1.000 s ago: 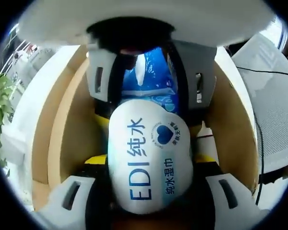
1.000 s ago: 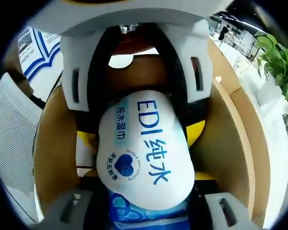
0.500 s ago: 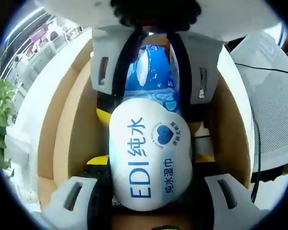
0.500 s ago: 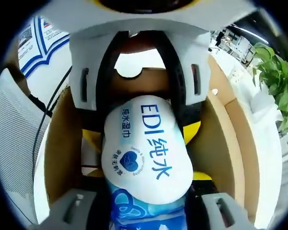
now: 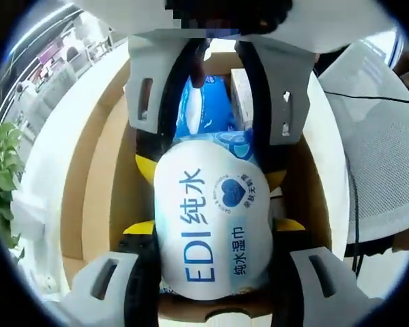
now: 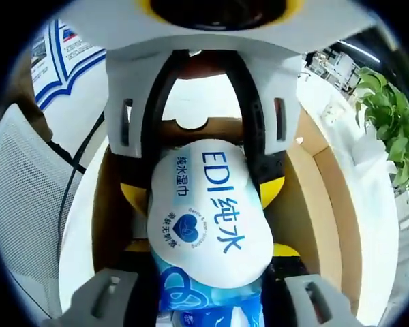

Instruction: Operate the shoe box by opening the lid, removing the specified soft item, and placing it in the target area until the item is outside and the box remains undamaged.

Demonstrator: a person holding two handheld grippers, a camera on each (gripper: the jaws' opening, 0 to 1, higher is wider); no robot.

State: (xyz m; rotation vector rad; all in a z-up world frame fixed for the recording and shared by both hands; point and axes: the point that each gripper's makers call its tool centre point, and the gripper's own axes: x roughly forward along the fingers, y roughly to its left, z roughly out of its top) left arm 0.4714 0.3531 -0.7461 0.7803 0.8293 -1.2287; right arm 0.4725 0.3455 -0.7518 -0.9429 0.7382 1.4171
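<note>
1. Left gripper (image 5: 211, 272) and right gripper (image 6: 204, 300) face each other over the open box (image 5: 88, 197), each with jaws clamped on one end of the wipes pack (image 5: 211, 225).
2. Versus 1.0 s ago: more box rim and table show around the pack, which looks higher relative to the box; grip unchanged.
3. Pack sits between both jaw pairs, label up, above the box interior; plant (image 6: 388, 129) right of the box, mesh chair (image 5: 388, 157) beyond the opposite wall.
</note>
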